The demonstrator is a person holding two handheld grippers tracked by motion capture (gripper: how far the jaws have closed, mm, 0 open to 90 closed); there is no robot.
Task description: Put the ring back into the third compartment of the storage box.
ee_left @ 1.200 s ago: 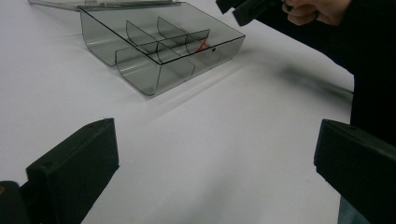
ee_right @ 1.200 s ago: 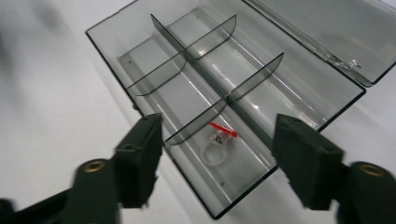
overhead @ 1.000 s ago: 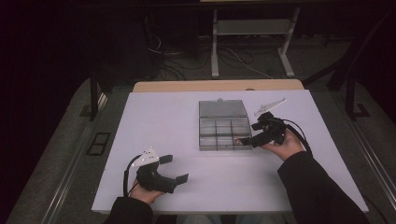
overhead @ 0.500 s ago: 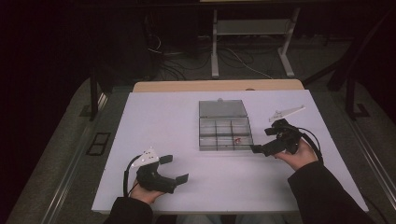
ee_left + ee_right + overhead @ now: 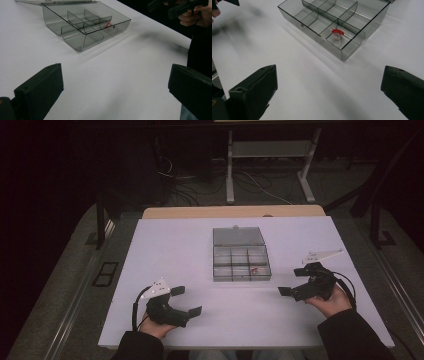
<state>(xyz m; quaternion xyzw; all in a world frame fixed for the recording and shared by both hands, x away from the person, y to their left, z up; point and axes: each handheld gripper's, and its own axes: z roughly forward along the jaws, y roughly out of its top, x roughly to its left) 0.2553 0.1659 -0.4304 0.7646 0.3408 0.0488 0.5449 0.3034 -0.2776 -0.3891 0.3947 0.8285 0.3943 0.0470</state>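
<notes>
Two grippers low in the high view: left gripper (image 5: 186,301) at lower left, jaws spread wide, nothing between them; right gripper (image 5: 294,281) at lower right, jaws just opened to full width, likewise bare. Between them, up at centre, clear divided box (image 5: 241,262) on white table (image 5: 165,250), lid laid back. Small red-topped piece (image 5: 337,33) in a near corner compartment, centre of the right gripper view.

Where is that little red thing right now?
The little red thing lies inside the clear divided box, in its near right corner compartment in the high view, closest to the right gripper.
</notes>
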